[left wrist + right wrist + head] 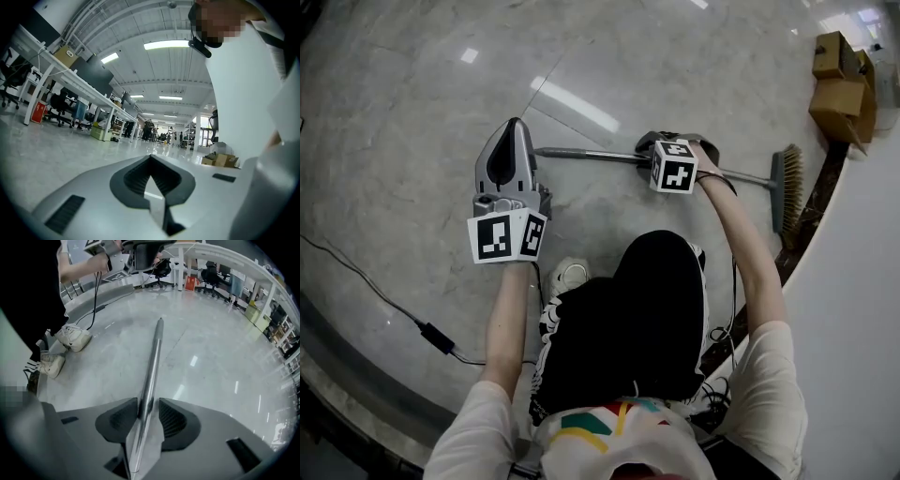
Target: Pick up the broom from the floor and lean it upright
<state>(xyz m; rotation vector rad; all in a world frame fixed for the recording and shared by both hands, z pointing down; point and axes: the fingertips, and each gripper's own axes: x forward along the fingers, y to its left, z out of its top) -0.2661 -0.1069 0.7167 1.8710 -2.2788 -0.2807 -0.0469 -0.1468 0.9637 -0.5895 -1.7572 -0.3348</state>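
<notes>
Right claw [147,414] clamped on my broom [591,155], steel pole flat on floor [403,103], tan brush rightward; left claw [515,127] pinched together.

The floor [403,103] is shiny pale grey with thin, faint lines like stone. The broom [581,153] has a silver stick. Its head, at the right of the head view, is grey with tan bristles. The left gripper [516,127] and right gripper [147,411] are silver-grey with dark grey ribbed pads [174,419]. The cubes [506,236] are white with black square marks. The boxes [839,80] at the upper right are brown. The trousers [628,319] are black. The shirt [609,431] is white with green, orange and yellow stripes. The shoes [70,337] are white. A black cable [356,272] runs at the lower left.
</notes>
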